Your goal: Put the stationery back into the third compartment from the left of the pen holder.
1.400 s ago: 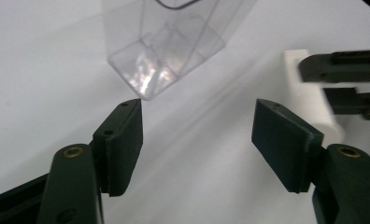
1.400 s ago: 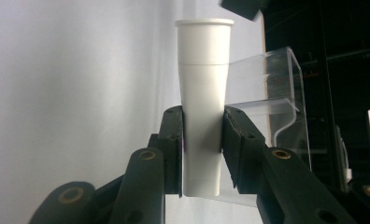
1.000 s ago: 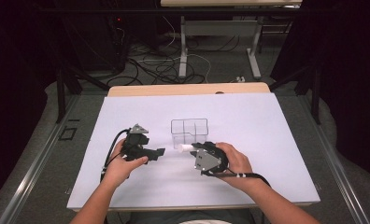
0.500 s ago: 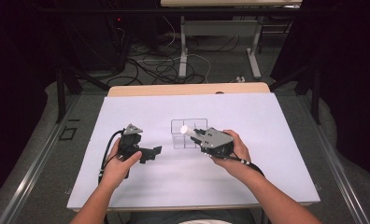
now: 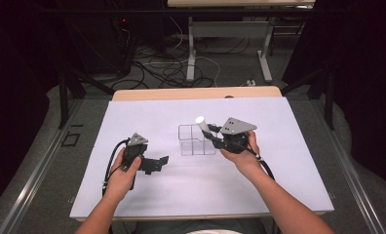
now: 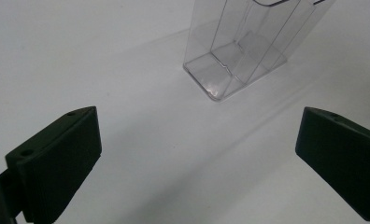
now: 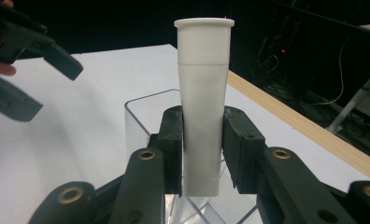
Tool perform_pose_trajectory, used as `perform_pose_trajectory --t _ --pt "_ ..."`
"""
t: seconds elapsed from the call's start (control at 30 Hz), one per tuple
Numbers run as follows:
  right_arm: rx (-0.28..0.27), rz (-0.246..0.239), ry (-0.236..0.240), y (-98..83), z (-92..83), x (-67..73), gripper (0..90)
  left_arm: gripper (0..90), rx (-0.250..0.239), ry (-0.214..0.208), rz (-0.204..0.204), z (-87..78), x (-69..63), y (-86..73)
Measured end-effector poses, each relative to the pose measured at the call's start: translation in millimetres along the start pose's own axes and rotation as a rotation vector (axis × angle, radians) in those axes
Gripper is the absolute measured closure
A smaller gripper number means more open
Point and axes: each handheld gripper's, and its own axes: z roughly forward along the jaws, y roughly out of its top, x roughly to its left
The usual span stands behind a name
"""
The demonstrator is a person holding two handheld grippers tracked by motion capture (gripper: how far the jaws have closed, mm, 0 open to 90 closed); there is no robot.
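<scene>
The right gripper [image 7: 202, 135] is clamped on a white tube [image 7: 202, 98] and holds it upright just above the clear box [image 5: 196, 140]. The left gripper [image 5: 158, 164] is off to the box's left, its jaws just opened wide with nothing between them.

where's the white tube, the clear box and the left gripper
white tube [image 7: 202, 107]: right gripper view, middle of its body
clear box [image 5: 191, 145]: high view, front wall
left gripper [image 5: 158, 164]: high view, between its open jaw tips
</scene>
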Motion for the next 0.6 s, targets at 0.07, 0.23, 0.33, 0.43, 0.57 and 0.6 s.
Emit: perform_pose_trajectory --t 0.07,0.23,0.33,0.43,0.57,0.6 --pt "0.002 0.030 -0.012 -1.8 2.0 -3.3 70.2 0.2 -0.001 0.003 0.000 0.8 0.7 -1.0" --pt "0.016 0.070 -0.020 -6.9 7.8 -9.7 70.2 0.2 0.006 0.000 -0.009 2.8 1.0 -3.9" --pt "0.014 0.088 -0.032 -11.3 11.2 -11.5 70.2 0.2 0.003 -0.003 -0.001 3.5 0.9 -3.9" --pt "0.034 0.090 -0.037 -16.0 12.9 -13.7 70.2 0.2 0.004 0.001 0.001 3.5 0.6 -3.9" --pt "0.044 0.106 -0.047 -21.4 14.1 -15.7 70.2 0.2 0.007 0.003 -0.009 4.6 0.9 -4.9" --pt "0.045 0.104 -0.046 -22.7 14.8 -16.0 70.1 0.2 0.012 0.003 -0.004 4.6 1.4 -4.8"
